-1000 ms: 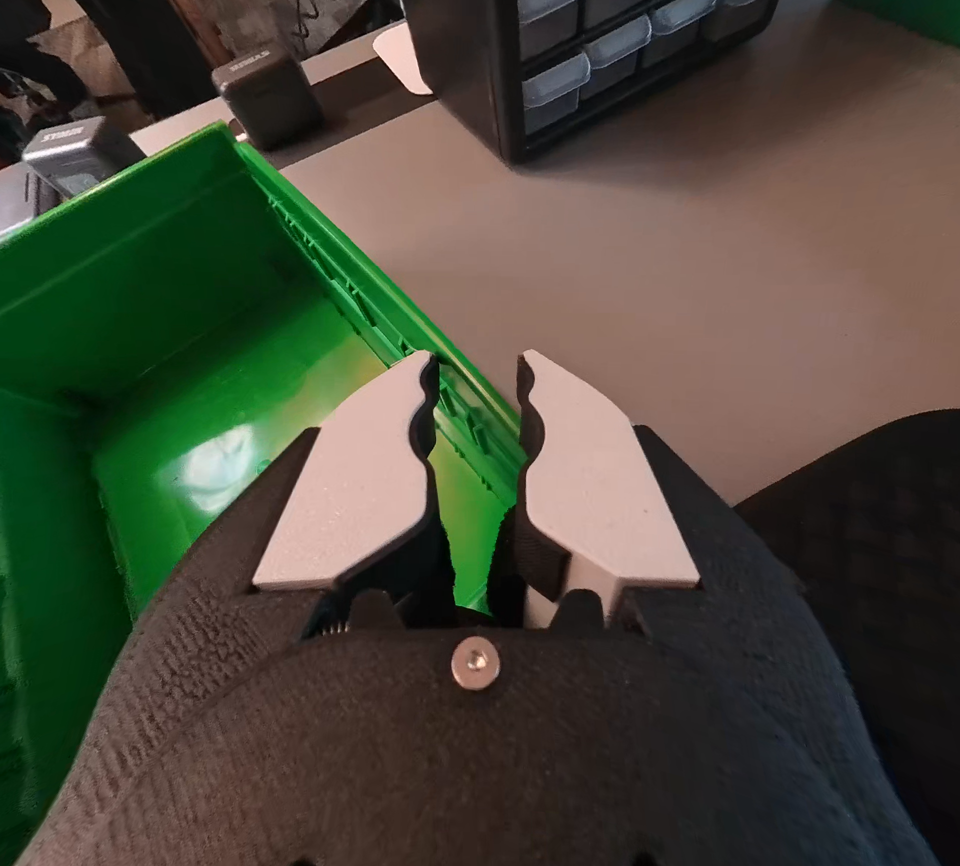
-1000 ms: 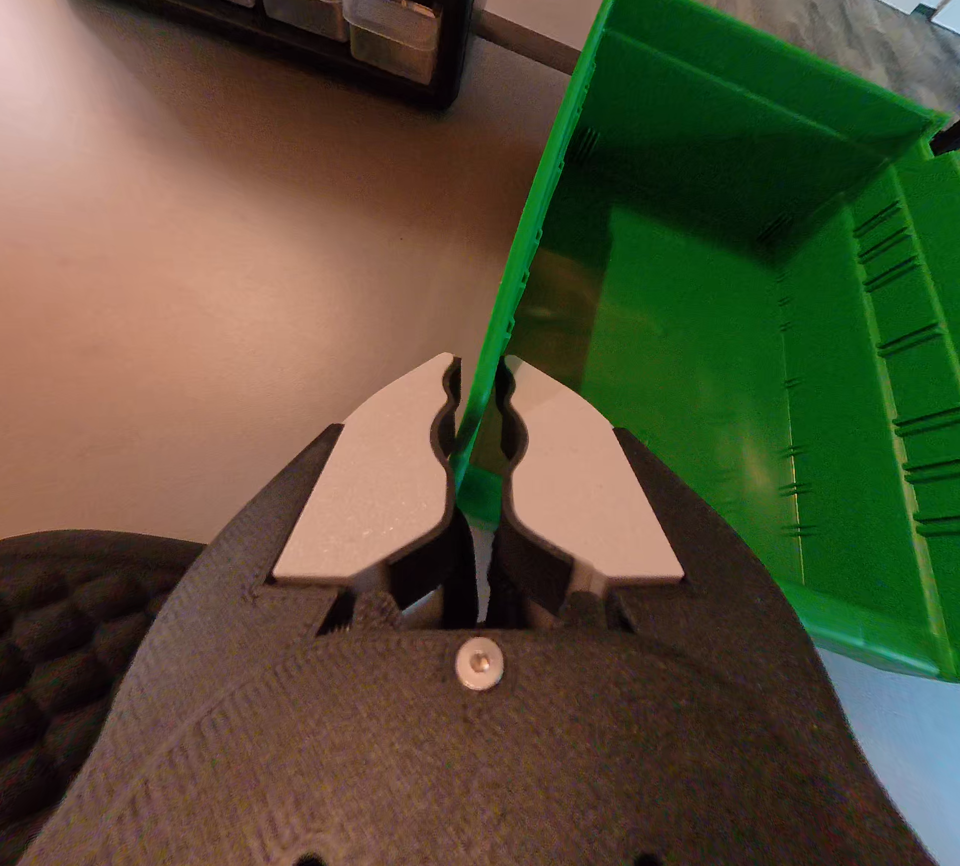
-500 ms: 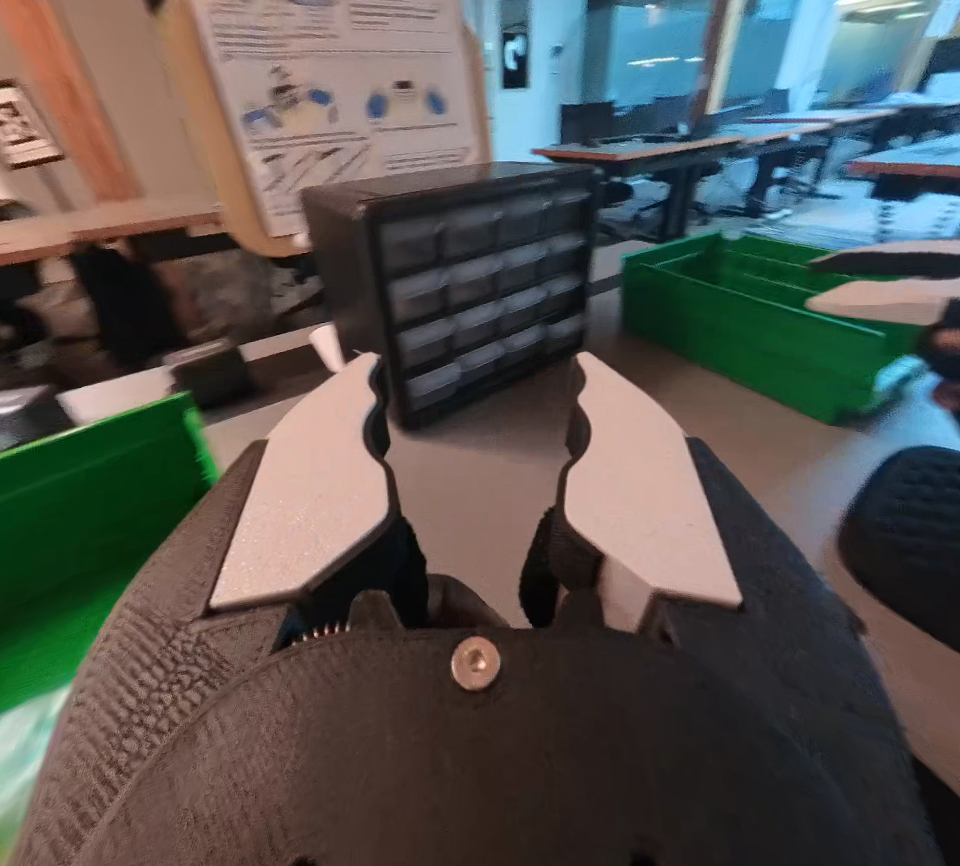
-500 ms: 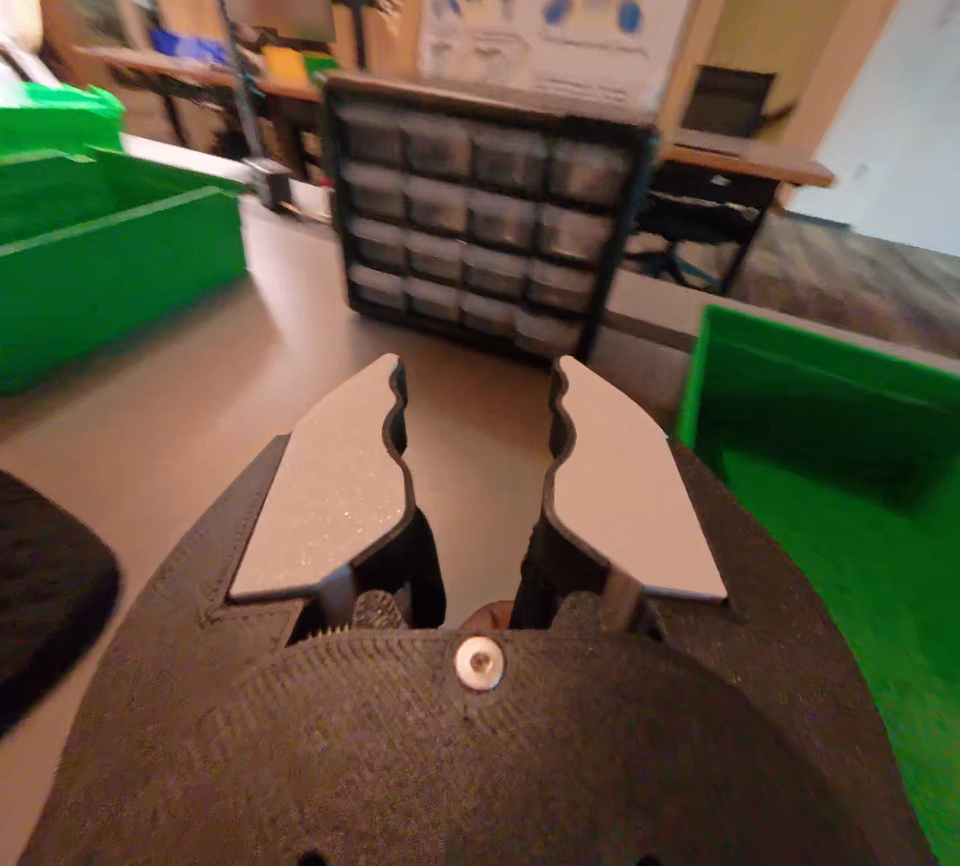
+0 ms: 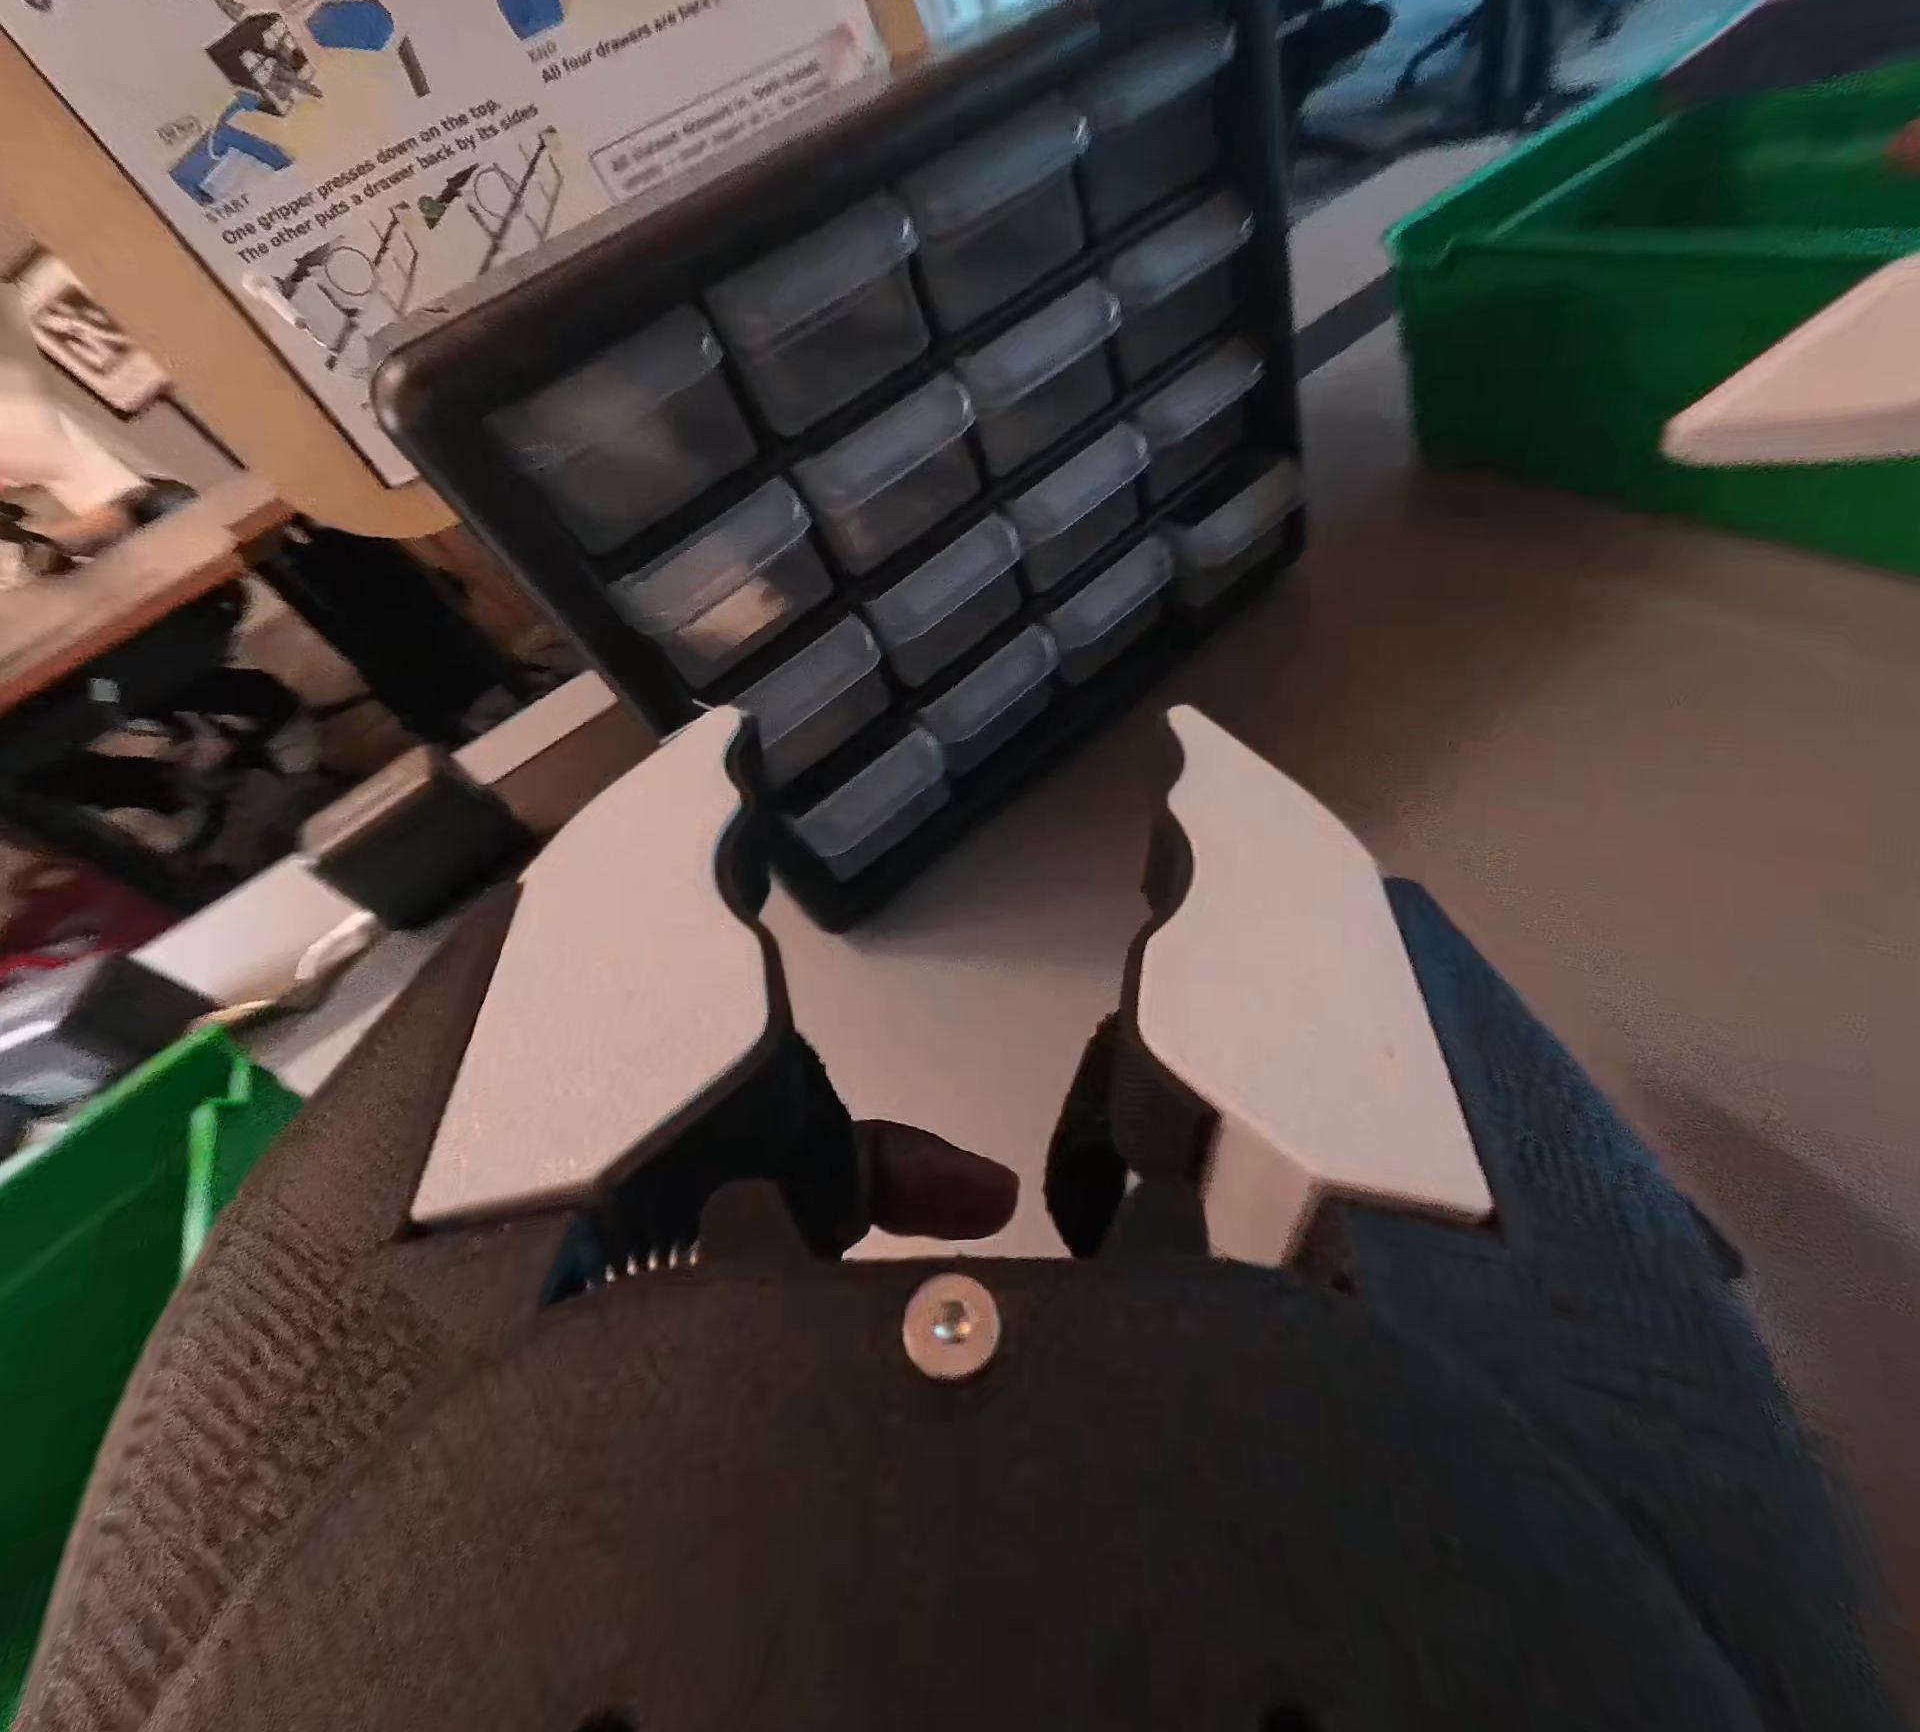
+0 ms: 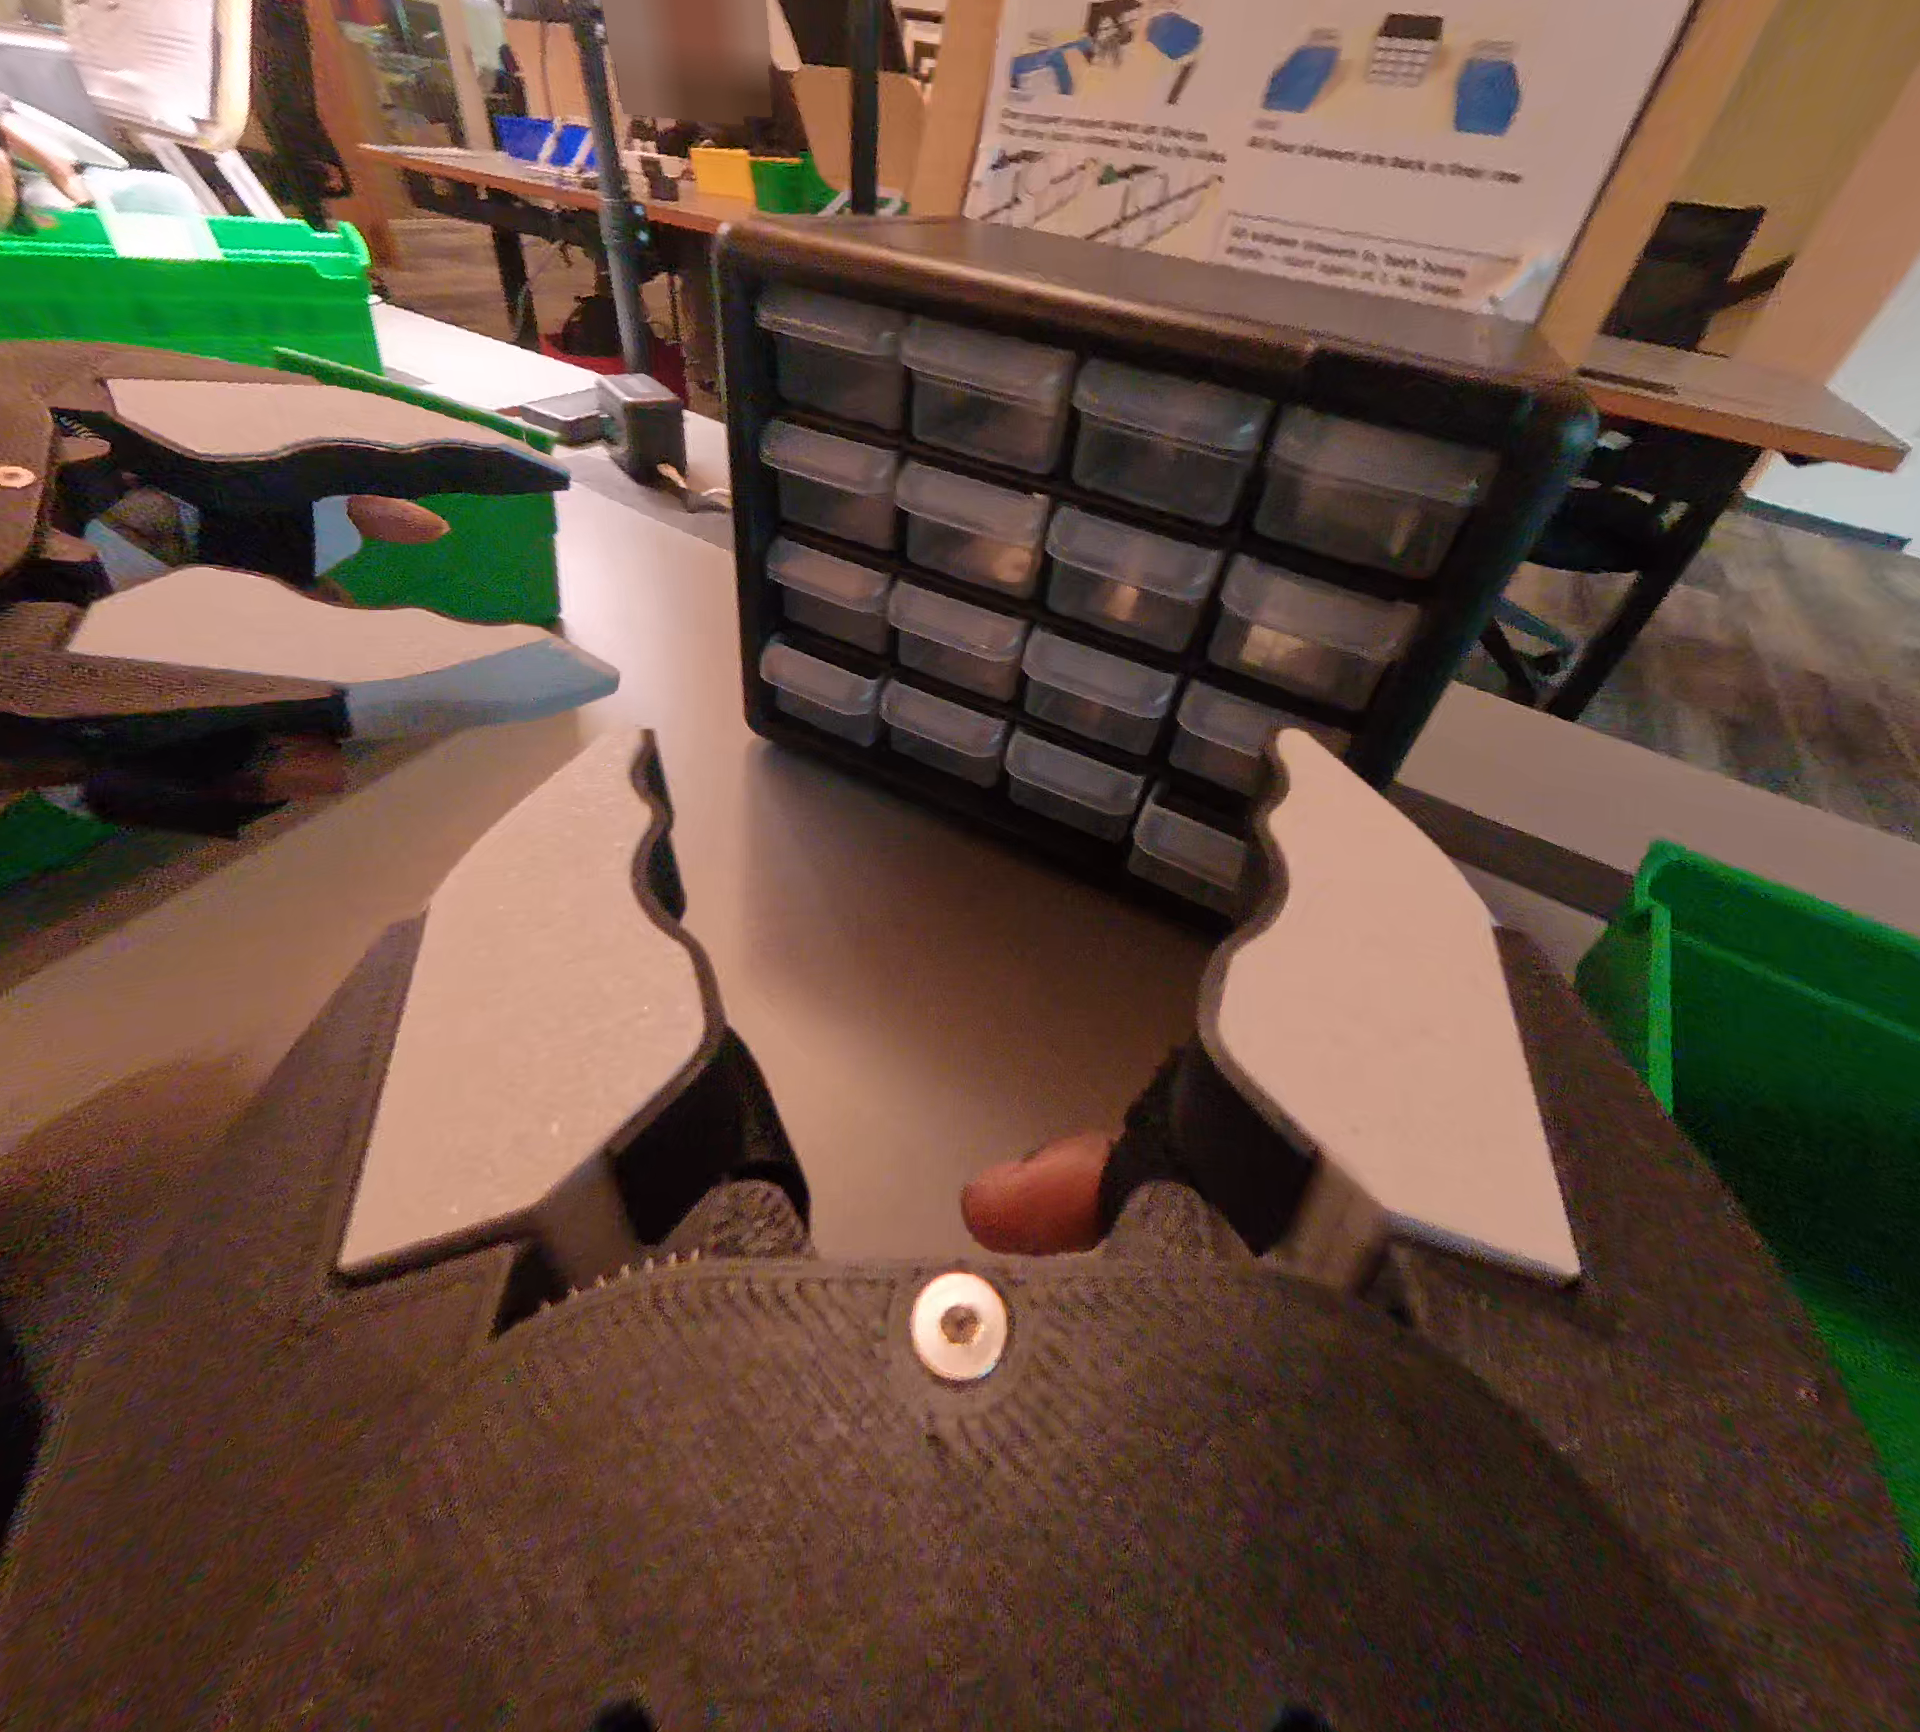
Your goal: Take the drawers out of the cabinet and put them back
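The bench [image 6: 883,903] is carrying the black cabinet [image 6: 1132,311], standing upright with every clear drawer [image 6: 1153,441] pushed in. Green bins [image 5: 1621,394] are sitting on either side. Both the left claw [image 5: 951,773] and right claw [image 6: 961,783] are hovering before it, gaping and empty.

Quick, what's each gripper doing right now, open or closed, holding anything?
Left gripper: open, holding nothing, short of the drawer cabinet.
Right gripper: open, holding nothing, facing the same cabinet.
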